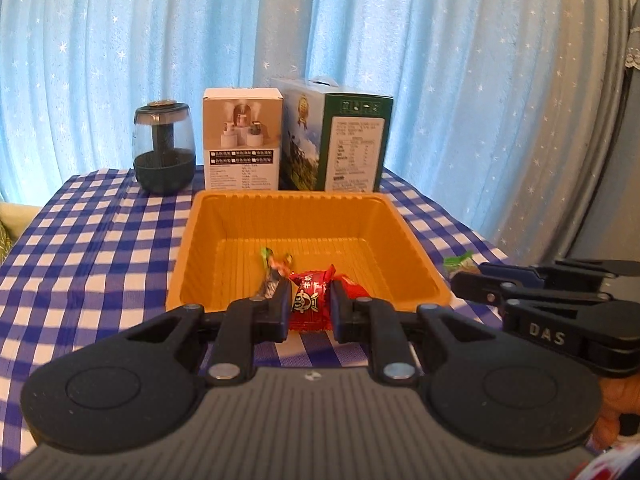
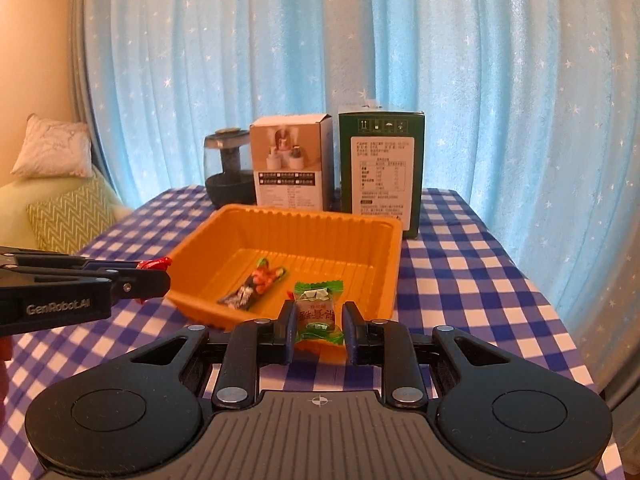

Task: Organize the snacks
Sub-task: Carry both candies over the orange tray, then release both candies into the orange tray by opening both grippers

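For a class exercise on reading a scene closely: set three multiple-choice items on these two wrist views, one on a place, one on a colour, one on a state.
1. Where does the long dark snack lie?
A. in the orange tray
B. on the checked cloth
C. on a box

2. What colour is the snack in the right gripper?
A. red
B. green
C. blue

3. How is the left gripper?
A. open
B. shut and empty
C. shut on a red snack

Answers:
1 A, it rests on the tray floor.
2 B, the green snack sits between the fingers.
3 C, both pads press the red wrapper.
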Demonstrator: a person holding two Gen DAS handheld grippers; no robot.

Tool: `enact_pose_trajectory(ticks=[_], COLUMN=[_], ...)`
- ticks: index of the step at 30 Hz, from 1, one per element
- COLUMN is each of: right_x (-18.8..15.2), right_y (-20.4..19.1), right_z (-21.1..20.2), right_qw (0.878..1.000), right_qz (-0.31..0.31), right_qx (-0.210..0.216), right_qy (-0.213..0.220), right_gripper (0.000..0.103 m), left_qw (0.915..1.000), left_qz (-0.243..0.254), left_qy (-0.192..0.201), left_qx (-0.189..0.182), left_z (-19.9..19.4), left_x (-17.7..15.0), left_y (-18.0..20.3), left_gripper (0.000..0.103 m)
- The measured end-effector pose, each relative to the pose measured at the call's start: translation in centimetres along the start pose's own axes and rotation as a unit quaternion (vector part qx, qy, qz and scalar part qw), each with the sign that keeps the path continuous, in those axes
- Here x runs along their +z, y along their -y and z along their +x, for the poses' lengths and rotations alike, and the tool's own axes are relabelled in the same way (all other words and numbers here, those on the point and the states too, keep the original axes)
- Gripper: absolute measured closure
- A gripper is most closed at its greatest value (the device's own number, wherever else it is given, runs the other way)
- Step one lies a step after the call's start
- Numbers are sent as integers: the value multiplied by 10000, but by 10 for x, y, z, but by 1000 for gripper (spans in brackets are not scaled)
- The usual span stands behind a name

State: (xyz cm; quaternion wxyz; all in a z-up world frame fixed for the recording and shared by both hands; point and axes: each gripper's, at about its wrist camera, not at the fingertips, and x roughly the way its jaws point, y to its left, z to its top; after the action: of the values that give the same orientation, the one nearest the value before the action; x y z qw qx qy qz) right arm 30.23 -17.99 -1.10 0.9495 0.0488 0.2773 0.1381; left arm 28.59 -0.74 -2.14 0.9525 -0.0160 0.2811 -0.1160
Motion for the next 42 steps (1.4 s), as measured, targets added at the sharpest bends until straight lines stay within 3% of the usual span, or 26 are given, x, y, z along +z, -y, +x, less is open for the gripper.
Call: enact_pose_trajectory(ticks=[23, 36, 37, 38, 39, 42], right_x=[25, 22, 22, 22, 21, 21], right_y=[21, 15, 14, 13, 13, 14], right_z=[96, 106, 106, 106, 106, 106], right_qw=[9989, 9986, 9986, 9986, 9986, 9984], right_qz=[397, 391, 382, 374, 369, 400], right_qx=[2, 148, 158, 163, 164, 181], right_qy=[-231, -338, -344, -346, -346, -347], right_gripper=[79, 78, 78, 78, 78, 78], left_qw=[9985, 9976, 9975, 9975, 9974, 9973], left_qz=[-502, -625, -645, -650, -663, -662], left_qy=[-96, -187, -162, -140, -103, -61], left_qx=[218, 241, 237, 240, 279, 312], left_z=[79, 92, 92, 92, 90, 88], left_x=[27, 23, 22, 22, 22, 23], left_y=[-60, -70, -71, -71, -72, -74], left_gripper=[86, 85, 82, 69, 62, 62])
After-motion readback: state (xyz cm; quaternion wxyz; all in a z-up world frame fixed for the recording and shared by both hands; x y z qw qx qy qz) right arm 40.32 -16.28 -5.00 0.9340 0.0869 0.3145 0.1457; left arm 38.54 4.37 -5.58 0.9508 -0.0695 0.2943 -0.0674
